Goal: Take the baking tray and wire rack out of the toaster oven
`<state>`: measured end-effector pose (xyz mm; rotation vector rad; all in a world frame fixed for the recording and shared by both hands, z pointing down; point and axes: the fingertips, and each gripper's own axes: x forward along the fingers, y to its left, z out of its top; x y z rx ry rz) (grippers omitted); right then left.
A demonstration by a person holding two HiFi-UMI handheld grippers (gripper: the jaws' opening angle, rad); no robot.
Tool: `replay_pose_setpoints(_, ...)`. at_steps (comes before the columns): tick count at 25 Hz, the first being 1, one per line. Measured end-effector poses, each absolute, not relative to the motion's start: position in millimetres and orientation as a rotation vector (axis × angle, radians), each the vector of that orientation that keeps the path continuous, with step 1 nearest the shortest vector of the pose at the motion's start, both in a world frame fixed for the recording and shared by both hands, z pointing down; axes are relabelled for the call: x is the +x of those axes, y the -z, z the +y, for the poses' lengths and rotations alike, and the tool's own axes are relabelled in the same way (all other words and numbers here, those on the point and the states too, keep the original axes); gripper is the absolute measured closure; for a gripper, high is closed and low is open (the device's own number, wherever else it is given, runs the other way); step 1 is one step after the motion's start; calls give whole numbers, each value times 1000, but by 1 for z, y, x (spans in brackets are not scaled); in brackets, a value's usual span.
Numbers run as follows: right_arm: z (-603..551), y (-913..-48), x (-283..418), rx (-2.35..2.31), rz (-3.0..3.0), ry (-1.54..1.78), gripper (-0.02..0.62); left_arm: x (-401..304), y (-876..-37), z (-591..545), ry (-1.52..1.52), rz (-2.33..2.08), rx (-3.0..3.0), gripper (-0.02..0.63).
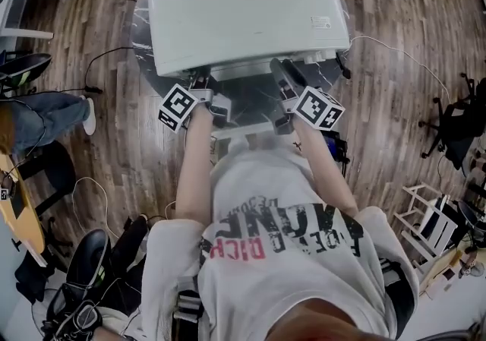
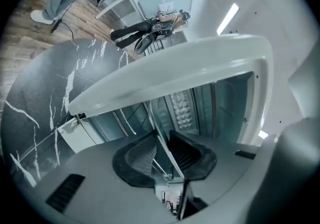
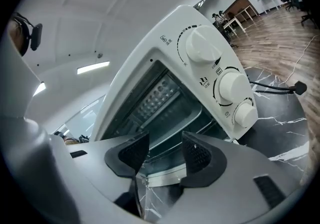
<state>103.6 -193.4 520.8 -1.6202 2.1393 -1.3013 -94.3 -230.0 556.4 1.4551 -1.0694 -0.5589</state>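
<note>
The white toaster oven (image 1: 243, 5) stands on a dark marble table (image 1: 144, 58) with its door down. My left gripper (image 1: 201, 89) and my right gripper (image 1: 279, 72) are both at the oven's mouth. In the left gripper view the left gripper (image 2: 160, 137) is rolled on its side. A thin metal edge (image 2: 159, 133), tray or rack I cannot tell, runs between its pads with a gap on one side. In the right gripper view the right gripper (image 3: 165, 143) stands open before the cavity, nothing touching its pads. A metal rim (image 3: 175, 130) shows inside.
Three white knobs (image 3: 227, 86) line the oven's right panel. A black cable (image 3: 280, 88) lies on the table beside it. Wood floor surrounds the table, with chairs (image 1: 456, 115) at the right and another person's legs (image 1: 45, 115) at the left.
</note>
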Motion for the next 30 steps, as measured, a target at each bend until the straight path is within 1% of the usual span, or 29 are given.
replay_pose_setpoints(7,-202,-527,108,-1673,2124,1308,414,-95,-555,-213,546,-1071,1471,525)
replay_pose_setpoints(12,-197,-538,110,-1642,2044,1412,396,-95,-555,-209,546,-1072,1459,528)
replay_pose_setpoints(20,-217,-546,131,-1749,2006,1328,394,-94,-555,-193,521,-1070,1465,528)
replay_pose_setpoints(21,-218,-547,132,-1765,2015,1324,405,-93,-555,-191,518,-1069,1466,528)
replay_pose_setpoints(22,-219,-548,133,-1774,2019,1325,435,-93,-555,-190,515,-1069,1467,528)
replay_pose_setpoints(23,-218,-549,133,-1773,2018,1328,443,-93,-556,-189,513,-1070,1467,528)
replay_pose_setpoints(26,-216,-549,132,-1757,2014,1336,452,-97,-556,-189,494,-1105,1477,512)
replay_pose_setpoints(29,-214,-548,133,-1750,2016,1332,457,-109,-559,-193,502,-1167,1460,476)
replay_pose_setpoints(30,-213,-548,133,-1746,2019,1328,457,-114,-561,-194,510,-1179,1447,476)
